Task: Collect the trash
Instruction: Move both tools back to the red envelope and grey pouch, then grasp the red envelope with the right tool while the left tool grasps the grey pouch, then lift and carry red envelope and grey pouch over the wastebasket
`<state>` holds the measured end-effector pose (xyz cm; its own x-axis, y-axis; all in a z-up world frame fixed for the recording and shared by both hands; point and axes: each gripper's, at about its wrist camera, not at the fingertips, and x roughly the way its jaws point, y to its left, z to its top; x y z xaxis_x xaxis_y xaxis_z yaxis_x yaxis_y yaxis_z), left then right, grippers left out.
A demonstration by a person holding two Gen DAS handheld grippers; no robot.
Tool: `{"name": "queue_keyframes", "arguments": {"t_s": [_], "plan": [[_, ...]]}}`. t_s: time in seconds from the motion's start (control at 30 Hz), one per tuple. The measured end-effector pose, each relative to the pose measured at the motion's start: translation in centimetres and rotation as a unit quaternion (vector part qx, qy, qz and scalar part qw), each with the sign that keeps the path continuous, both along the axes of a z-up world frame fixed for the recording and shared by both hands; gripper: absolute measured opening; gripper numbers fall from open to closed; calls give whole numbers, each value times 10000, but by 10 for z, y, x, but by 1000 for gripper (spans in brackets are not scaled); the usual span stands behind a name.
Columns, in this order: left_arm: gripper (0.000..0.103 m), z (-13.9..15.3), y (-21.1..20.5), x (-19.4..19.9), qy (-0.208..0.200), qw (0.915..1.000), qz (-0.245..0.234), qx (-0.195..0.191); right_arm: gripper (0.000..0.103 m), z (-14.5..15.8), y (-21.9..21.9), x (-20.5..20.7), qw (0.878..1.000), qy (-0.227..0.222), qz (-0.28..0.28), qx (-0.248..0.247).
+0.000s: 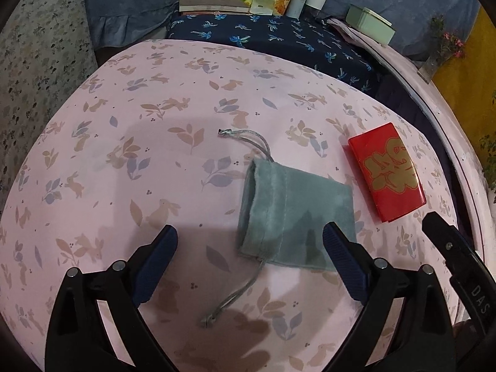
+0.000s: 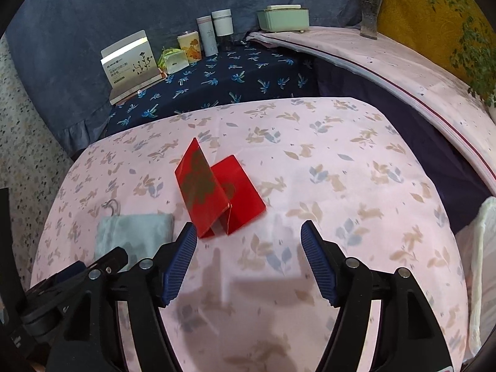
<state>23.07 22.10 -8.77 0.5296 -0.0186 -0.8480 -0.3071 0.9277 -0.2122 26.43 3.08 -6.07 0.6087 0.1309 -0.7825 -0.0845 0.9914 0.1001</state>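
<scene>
A grey-green drawstring pouch [image 1: 291, 214] lies flat on the pink rabbit-print cloth [image 1: 139, 161], its cords trailing out both ends. My left gripper [image 1: 249, 235] is open and empty, hovering over the pouch's near end. A red folded envelope with gold characters [image 1: 387, 170] lies to the right of the pouch. In the right wrist view the red envelope [image 2: 217, 189] stands folded like a tent, just beyond my open, empty right gripper [image 2: 248, 232]. The pouch [image 2: 133, 232] lies to its left there. The right gripper's finger [image 1: 449, 248] shows at the left view's right edge.
A dark blue palm-print surface [image 2: 223, 80] behind holds a white box [image 2: 130, 59], a green packet [image 2: 172, 59], several cups and jars [image 2: 214, 31] and a pale green tin [image 2: 283, 17]. A glass vase of flowers [image 2: 370, 9] stands at the far right.
</scene>
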Motion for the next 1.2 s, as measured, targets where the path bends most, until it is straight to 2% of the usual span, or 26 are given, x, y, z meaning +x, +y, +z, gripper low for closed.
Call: {"name": "queue_keyframes", "arguments": {"t_s": [0.1,0.27,0.37,0.47,0.5,0.6,0.7,0.93,1.2], "plan": [[90,-1,-5,9,-52,9999,-63,77,67,-7,8,14,10000,39,66,-31],[83,-3,-6,16,-126,9998,-84,128,67,-18,14,30,9999,132,88,21],[73,-2,-10,18,-195,9994,-233,189,62,-23,17,35,9997,188,157,66],[61,-1,-16,19,-256,9985,-383,285,41,-28,23,36,9992,222,322,60],[55,0,-18,19,-277,9982,-426,317,28,-29,25,35,9990,235,371,51],[35,0,-23,17,-307,9975,-575,287,17,-33,26,30,9987,247,444,47],[21,0,-28,14,-328,9966,-745,159,7,-34,19,21,9988,250,408,115],[12,1,-54,-6,-367,9941,-989,248,3,-35,-17,-7,9990,294,65,325],[11,0,-95,-36,-309,9907,-1304,241,3,-33,-60,-56,9979,288,-314,482]]}}
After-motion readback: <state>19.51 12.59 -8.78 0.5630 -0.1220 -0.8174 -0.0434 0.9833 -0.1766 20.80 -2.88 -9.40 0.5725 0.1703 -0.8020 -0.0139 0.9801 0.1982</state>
